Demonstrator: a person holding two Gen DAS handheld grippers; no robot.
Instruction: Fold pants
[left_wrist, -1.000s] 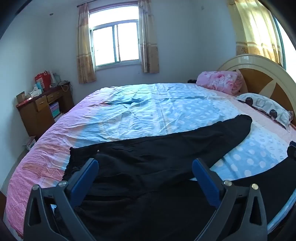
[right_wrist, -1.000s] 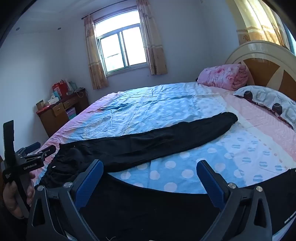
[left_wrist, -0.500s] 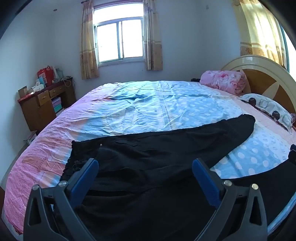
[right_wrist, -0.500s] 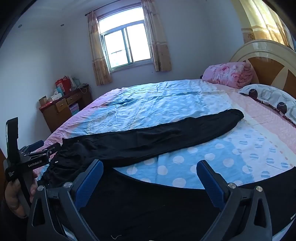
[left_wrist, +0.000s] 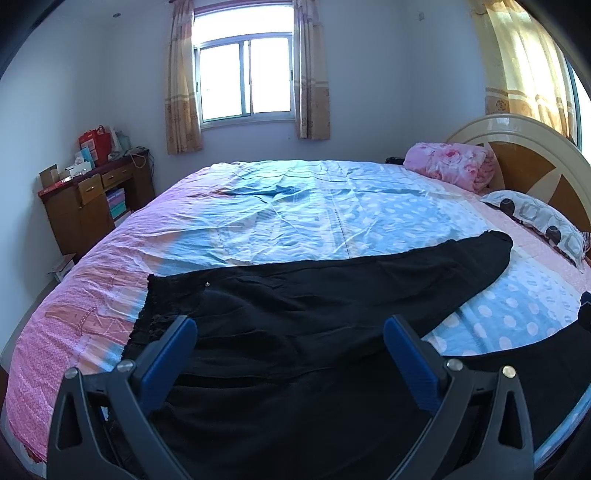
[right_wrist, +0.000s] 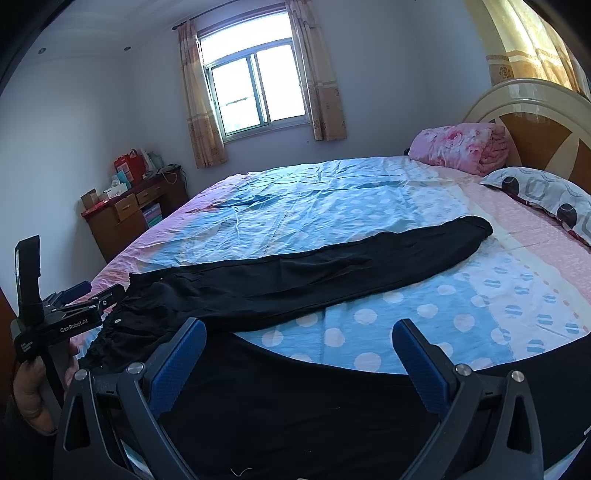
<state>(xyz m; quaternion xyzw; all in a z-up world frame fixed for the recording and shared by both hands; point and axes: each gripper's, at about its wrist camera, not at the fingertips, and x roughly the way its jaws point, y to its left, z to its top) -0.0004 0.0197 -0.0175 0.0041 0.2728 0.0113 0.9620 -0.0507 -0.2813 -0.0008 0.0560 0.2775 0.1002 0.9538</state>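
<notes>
While the black pants (right_wrist: 314, 277) lie spread flat across the near side of the bed (right_wrist: 369, 206), waistband at the left, both grippers hover above them: the left gripper (left_wrist: 290, 343) and the right gripper (right_wrist: 299, 345) have fingers wide apart, gripping nothing.

Bed (left_wrist: 295, 221) with blue, white and pink polka-dot sheet; arched cream-and-wood headboard (left_wrist: 535, 162) at right; rolled pink floral blanket (left_wrist: 450, 166) beside a grey patterned pillow (left_wrist: 539, 218) near the headboard; curtained window (left_wrist: 245, 77) in the far wall; wooden desk (left_wrist: 92, 206) at left, carrying boxes and a red bag (left_wrist: 94, 142).
</notes>
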